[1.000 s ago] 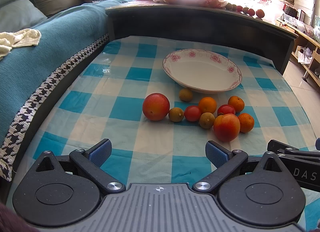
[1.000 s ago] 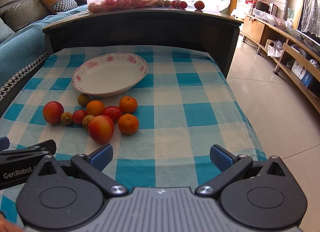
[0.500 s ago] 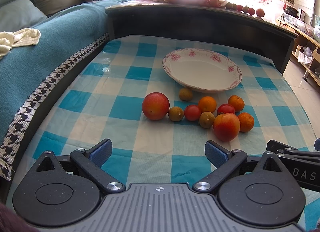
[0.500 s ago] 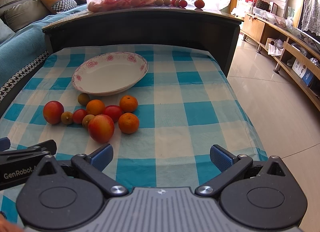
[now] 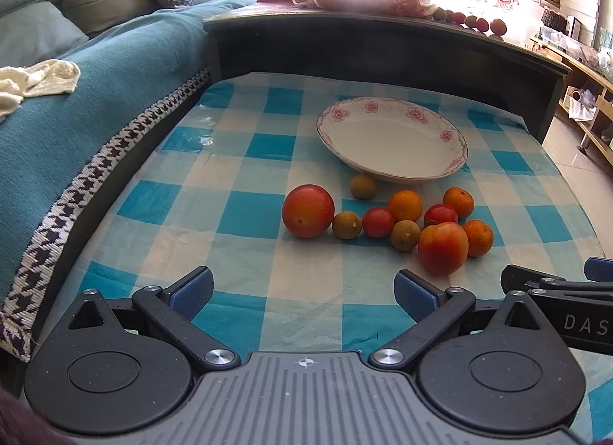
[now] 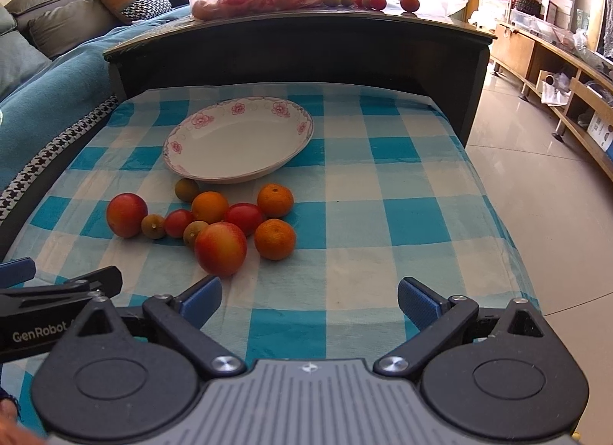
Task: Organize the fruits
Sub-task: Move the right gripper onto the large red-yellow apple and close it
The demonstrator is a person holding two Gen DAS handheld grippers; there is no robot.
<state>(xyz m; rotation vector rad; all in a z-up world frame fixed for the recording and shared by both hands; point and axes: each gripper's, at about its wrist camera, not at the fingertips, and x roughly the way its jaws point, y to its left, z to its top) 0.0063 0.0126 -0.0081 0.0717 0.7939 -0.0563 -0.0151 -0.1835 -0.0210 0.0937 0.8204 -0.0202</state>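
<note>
A: Fruits [image 6: 214,226] lie in a loose cluster on the checked cloth [image 6: 383,215] of the desk, just at the six o'clock side of the flowered plate [image 6: 295,138], which holds nothing yet.

B: Run them left to right for me.

A: In the right wrist view: a big red-orange round fruit [image 6: 126,214] at the cluster's nine o'clock end, a small olive-brown one [image 6: 153,226] touching it, then a small tomato [image 6: 178,222]. Near the middle, a second big red-yellow fruit [image 6: 220,249] sits nearest the claws, with a tangerine [image 6: 275,239] at its three o'clock.

B: How would they handle?

A: My guess: the two big ones are firm and heavier, smooth-skinned, so they may roll or slip; take them across the widest part. The tomatoes look soft and thin-skinned, so squeeze lightly. Tangerines have a dimpled peel that should give good purchase. The small brown ones are light and crowded; a claw could knock their neighbours.

B: And the claws?

A: The left claw [image 5: 302,289] stands wide apart with nothing between its pads, low at six o'clock. The right claw [image 6: 309,297] is also empty and spread wide, though its jaws are closing a little; the nearest big fruit is just beyond its left pad.
</note>
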